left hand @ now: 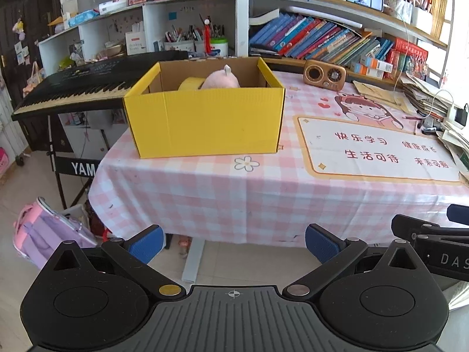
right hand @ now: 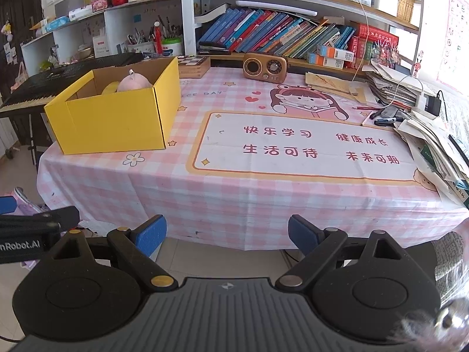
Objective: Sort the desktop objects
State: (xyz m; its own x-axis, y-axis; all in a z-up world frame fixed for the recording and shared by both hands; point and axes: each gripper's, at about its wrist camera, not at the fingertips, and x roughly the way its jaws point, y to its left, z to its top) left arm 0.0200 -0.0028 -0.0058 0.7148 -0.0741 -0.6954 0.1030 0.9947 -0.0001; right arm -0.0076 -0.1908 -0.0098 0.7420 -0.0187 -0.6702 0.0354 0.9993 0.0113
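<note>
Yellow box [left hand: 205, 123] on a checked tablecloth [left hand: 234, 199]

A pink plush toy [left hand: 219, 80] sits inside; left gripper [left hand: 234, 245] hangs empty, jaws apart.

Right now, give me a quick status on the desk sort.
Left tongs open, empty. Right tongs open, empty. Pink plush in yellow box. Nothing blocking.

A plush toy [left hand: 220, 79] sits in the box [left hand: 205, 123], left on the table [left hand: 263, 199].

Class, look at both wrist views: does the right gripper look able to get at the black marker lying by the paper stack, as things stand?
Probably yes. The right gripper is open and empty, and the tablecloth between it and the black marker looks bare. The paper stack crowds the marker's right side, so approaching from the left looks easier.
</note>
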